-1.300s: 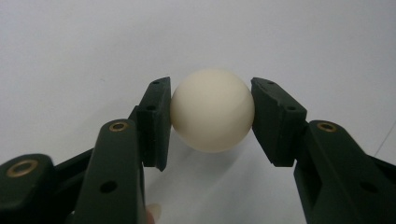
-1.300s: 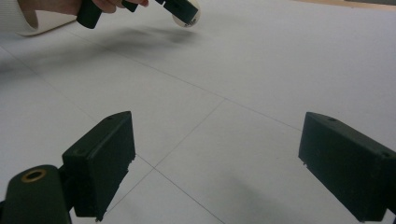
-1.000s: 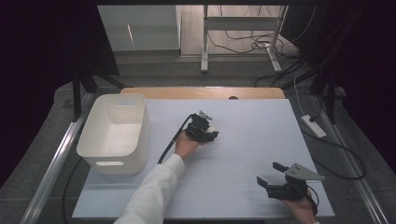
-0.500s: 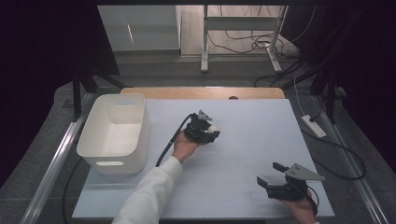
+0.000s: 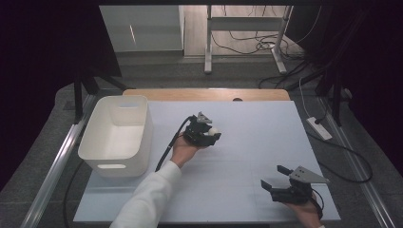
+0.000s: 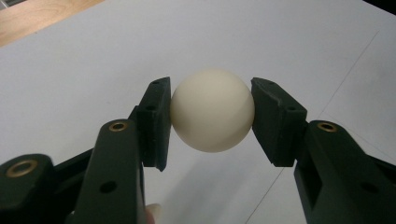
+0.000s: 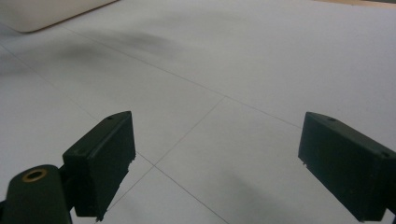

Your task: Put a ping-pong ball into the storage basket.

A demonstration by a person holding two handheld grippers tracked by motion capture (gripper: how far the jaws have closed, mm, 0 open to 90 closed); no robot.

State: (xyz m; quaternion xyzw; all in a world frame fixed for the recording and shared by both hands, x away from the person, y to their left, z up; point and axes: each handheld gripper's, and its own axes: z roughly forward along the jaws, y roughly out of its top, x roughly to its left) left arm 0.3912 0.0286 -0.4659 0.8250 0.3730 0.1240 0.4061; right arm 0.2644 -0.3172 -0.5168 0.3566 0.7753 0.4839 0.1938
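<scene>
Gripping a cream ball (image 6: 212,110) between both pads, the left tongs (image 5: 209,134) sit near the middle of the high view, just right of the white bin (image 5: 119,134) (ball held clear of the table (image 5: 256,123)). At lower right, the right tongs (image 5: 276,178) stand wide apart with nothing between them.

Left gripper (image 5: 211,134) is clamped at mid-table (forearm reaching in diagonally). Right gripper (image 5: 274,179) rests low, jaws spread wide
</scene>
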